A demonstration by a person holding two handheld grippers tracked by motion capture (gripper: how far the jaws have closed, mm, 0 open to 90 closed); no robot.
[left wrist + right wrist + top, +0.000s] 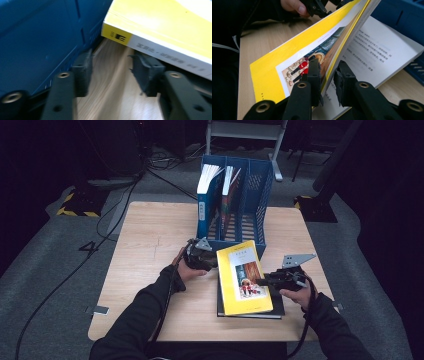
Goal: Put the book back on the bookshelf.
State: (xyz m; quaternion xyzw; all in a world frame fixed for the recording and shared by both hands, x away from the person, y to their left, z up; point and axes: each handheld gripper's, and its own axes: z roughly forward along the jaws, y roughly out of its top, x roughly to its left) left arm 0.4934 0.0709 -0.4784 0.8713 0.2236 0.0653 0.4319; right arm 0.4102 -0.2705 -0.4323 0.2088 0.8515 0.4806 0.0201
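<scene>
The yellow book (244,279) lay near the front of the wooden table (150,245), just below the centre, stacked on a darker, thinner book (277,311) whose edge showed beneath it at about 5 o'clock. Its glossy paper cover was bright yellow with a white panel and a small picture of red figures. From the high view it looked flat and shut. The right gripper view told otherwise: the front cover (294,62) was lifted off the white printed pages (372,50), and the right gripper (327,82) had its ridged black pads on either side of that cover's free edge, one on the picture face and one beneath, closed on it.

The left gripper view showed the book's spine (160,50), white with a yellow end block and dark lettering, sitting at 2 o'clock from the left gripper (111,72). Its rough, foam-like pads stood apart with only pale wood grain between them, gripping nothing; the right pad lay just under the spine, though whether it touched could not be told.

At 12 o'clock from the book stood a blue plastic file rack (257,195) with slotted walls, holding two upright books (215,195). In the left gripper view its smooth blue wall (37,40) was close at 10 o'clock. Grey carpet and black cables surrounded the table.
</scene>
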